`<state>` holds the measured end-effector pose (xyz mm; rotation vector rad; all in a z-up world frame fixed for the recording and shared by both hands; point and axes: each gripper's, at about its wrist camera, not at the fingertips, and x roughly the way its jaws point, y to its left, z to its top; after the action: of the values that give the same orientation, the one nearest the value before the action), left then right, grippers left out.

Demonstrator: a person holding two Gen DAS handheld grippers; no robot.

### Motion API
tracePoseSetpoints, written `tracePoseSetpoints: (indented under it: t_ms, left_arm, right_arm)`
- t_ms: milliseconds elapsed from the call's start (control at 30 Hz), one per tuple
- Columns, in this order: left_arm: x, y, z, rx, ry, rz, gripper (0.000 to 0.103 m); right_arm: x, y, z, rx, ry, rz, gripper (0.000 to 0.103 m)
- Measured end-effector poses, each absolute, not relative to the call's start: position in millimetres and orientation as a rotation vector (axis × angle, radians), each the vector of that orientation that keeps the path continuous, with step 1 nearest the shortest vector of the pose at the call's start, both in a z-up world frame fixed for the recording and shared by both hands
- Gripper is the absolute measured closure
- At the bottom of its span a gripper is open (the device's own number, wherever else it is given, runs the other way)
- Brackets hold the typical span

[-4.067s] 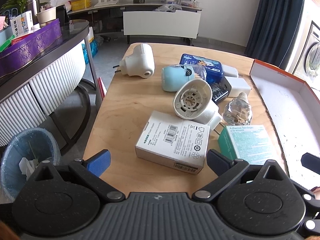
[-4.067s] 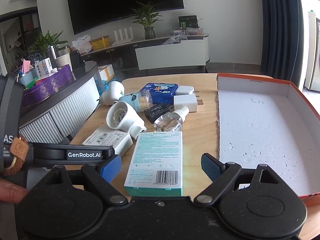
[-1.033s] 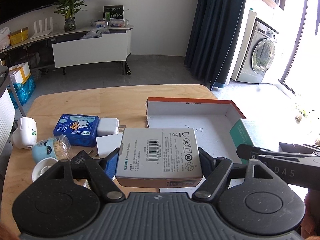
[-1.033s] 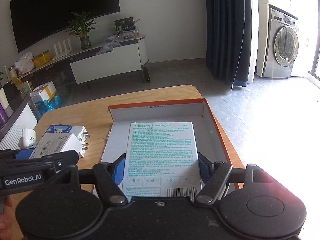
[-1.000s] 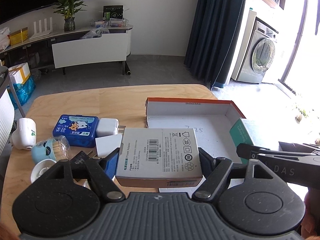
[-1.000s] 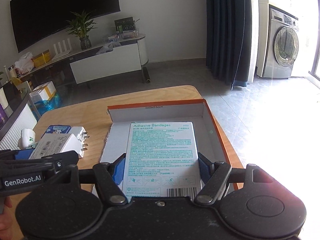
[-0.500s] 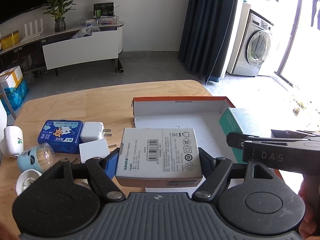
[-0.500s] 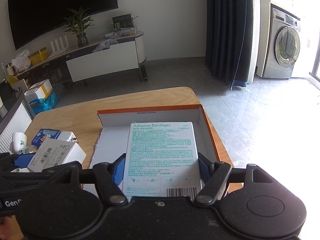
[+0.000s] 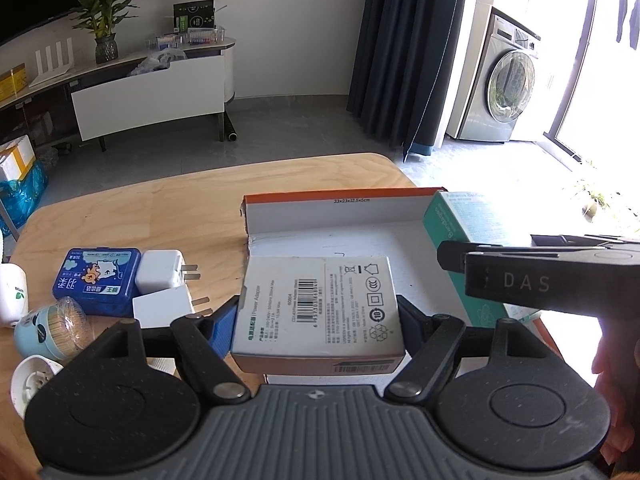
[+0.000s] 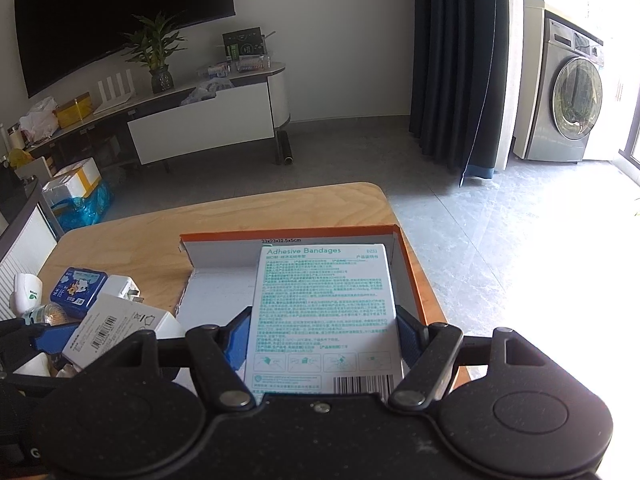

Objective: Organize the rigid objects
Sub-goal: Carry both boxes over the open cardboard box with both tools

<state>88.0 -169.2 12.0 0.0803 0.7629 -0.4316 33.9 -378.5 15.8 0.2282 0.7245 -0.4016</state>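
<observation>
My left gripper (image 9: 320, 316) is shut on a white power adapter box (image 9: 316, 304) and holds it over the near left part of the open orange-edged cardboard box (image 9: 344, 204). My right gripper (image 10: 322, 338) is shut on a teal and white adhesive bandages box (image 10: 324, 304) and holds it over the right side of the same cardboard box (image 10: 288, 236). The bandages box (image 9: 456, 232) and the right gripper's body also show at the right of the left wrist view.
On the wooden table (image 9: 160, 208) left of the cardboard box lie a blue tin (image 9: 96, 280), two white plug chargers (image 9: 162, 274), a pale blue toothpick jar (image 9: 50, 330) and white plug-in devices (image 9: 12, 290). The table's right edge runs close beside the cardboard box.
Both grippers, open around their boxes on the table 4 s ago, have shut on them and carried them right. In the last second both moved further forward over the cardboard box.
</observation>
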Motion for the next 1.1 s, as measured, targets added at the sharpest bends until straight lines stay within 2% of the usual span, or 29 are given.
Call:
tracePoseSetpoints:
  t_ms: [1100]
  left_arm:
    - [125, -193, 7, 0.084, 0.785, -0.428, 0.024]
  right_arm:
    - [77, -410, 2, 0.236, 0.765, -0.395, 0.018]
